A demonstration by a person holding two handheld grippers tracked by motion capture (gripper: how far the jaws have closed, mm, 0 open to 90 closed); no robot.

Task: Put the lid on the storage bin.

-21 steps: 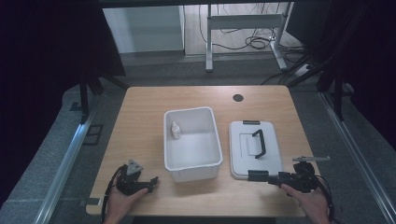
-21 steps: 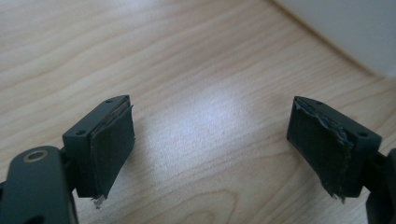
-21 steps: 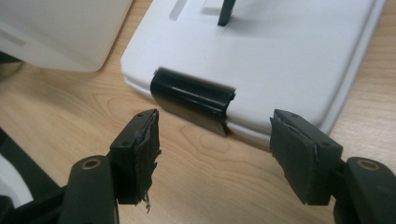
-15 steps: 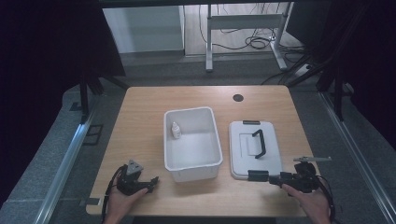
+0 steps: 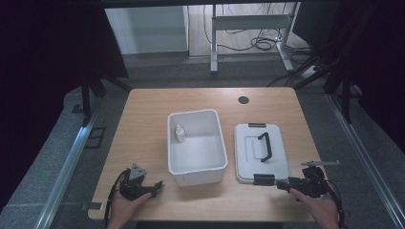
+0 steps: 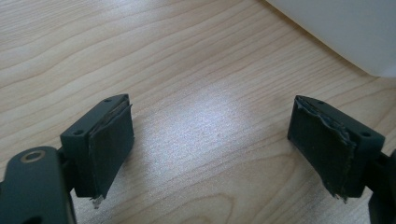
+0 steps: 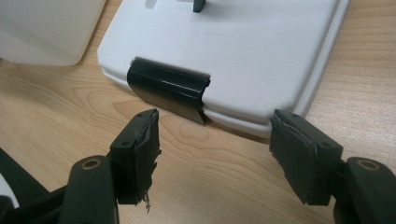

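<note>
White plastic lid point(image 5: 261, 151): it lies flat on the tabletop point(image 5: 148, 114), just right of the open bin point(image 5: 196, 145) and apart from it, black handle up, not yet lifted.
Near clip point(image 7: 168, 88): the black latch on the lid's near edge faces the right tongs point(image 7: 212, 154), close ahead of them.
Right tongs: released, jaws spread wide with bare wood between the pads, holding nothing; in the high view they sit at the lid's near right corner point(image 5: 287, 184).
Left tongs point(image 6: 210, 149): also released and empty, low over the tabletop near the bin's front left corner point(image 5: 152, 186).
Bin contents: a small white bottle point(image 5: 179, 133) stands by the left wall.
Progress: judged early; the bin is loaded but uncovered.
Left to do: grasp the lid, carry it over the bin, seat it, likely snap the clips.
</note>
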